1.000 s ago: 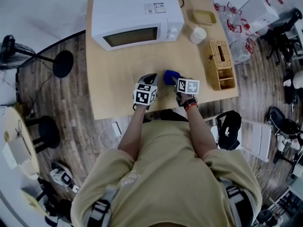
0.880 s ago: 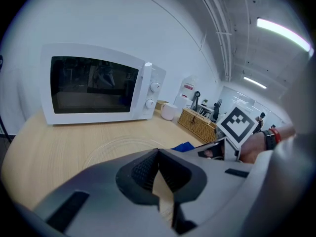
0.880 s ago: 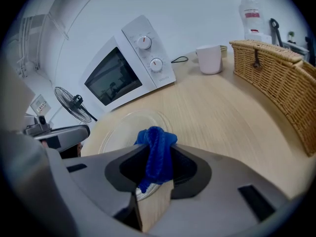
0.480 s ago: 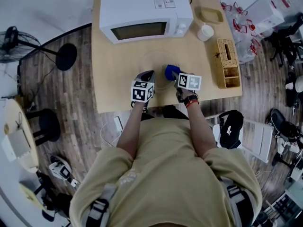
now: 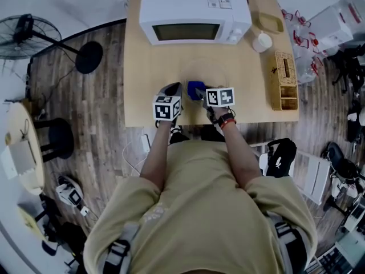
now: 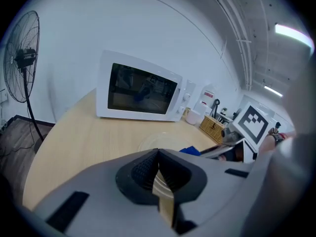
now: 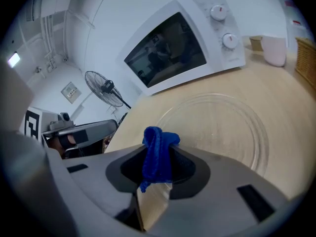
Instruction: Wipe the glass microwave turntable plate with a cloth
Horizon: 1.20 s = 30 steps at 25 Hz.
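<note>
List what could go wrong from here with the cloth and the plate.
1. The blue cloth is pinched as a narrow bunch in the right tongs; bare jaw tips could scrape the glass plate.
2. The plate lies loose on the table; left tongs are shut at its near rim, not clearly gripping it, so wiping may slide it.

Plate: clear glass plate (image 7: 217, 127) with concentric ridges, flat on the desk (image 5: 148, 96), nothing resting on it.
Cloth: deep blue cloth (image 7: 157, 152), bunched into a wad, pinched between the right tool's (image 7: 157, 168) jaws.
Place: cloth at the plate's 6 o'clock edge; contact with the glass can't be made out.
</note>
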Tool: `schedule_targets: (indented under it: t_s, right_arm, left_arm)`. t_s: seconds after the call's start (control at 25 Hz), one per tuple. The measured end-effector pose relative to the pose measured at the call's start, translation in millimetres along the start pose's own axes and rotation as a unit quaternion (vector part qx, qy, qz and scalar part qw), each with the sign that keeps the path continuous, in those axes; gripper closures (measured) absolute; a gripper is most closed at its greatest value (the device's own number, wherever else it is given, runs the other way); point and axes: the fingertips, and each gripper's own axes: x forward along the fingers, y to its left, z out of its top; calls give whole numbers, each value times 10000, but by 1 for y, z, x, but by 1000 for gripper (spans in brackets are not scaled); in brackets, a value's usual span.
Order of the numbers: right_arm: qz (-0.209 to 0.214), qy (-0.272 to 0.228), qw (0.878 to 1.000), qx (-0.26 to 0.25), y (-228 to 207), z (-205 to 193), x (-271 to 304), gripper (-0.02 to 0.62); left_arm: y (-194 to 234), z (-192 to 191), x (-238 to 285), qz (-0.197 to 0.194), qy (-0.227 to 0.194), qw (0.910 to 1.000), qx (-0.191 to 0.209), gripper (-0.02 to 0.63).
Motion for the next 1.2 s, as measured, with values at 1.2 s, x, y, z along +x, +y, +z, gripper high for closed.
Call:
schedule_targets:
  t_s: [1.2]
  right_arm:
    - [261, 397, 9986, 237, 21, -29, 37, 479]
  left_arm:
    - [16, -11, -15, 101, 89, 9999, 55, 584]
